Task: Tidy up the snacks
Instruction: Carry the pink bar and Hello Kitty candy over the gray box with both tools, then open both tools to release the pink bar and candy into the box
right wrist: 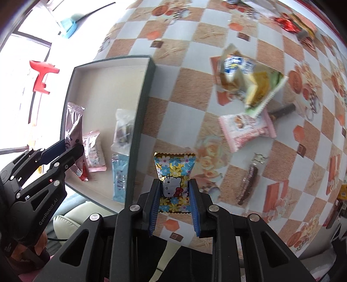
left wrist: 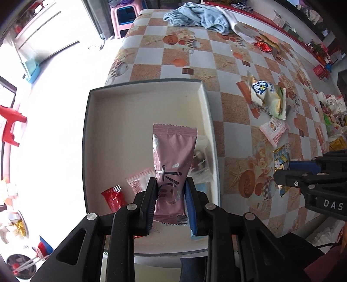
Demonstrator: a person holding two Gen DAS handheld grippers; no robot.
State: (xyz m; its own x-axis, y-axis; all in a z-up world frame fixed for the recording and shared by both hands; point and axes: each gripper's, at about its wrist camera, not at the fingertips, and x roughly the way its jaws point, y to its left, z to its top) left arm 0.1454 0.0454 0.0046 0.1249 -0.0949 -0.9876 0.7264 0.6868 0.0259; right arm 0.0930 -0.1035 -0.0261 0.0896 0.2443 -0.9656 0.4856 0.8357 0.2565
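Note:
My left gripper (left wrist: 170, 191) is shut on a pink snack packet (left wrist: 172, 158) and holds it over the shallow cream box (left wrist: 108, 97) with dark walls. In the box lie a red packet (left wrist: 113, 198), a pink-white packet (left wrist: 138, 181) and a clear packet (left wrist: 200, 160). My right gripper (right wrist: 174, 195) is shut on a Hello Kitty flower packet (right wrist: 174, 173), above the checkered tablecloth just right of the box (right wrist: 143, 104). The left gripper (right wrist: 65, 151) with its pink packet (right wrist: 74, 121) also shows in the right wrist view.
Loose snacks lie on the table: a green-white bag (left wrist: 267, 95), a pink-white packet (left wrist: 274, 128), a dark bar (right wrist: 249, 184), red packets (left wrist: 263, 46) at the far side. A blue cloth (left wrist: 199, 17) lies at the back. More goods crowd the right edge (left wrist: 334, 108).

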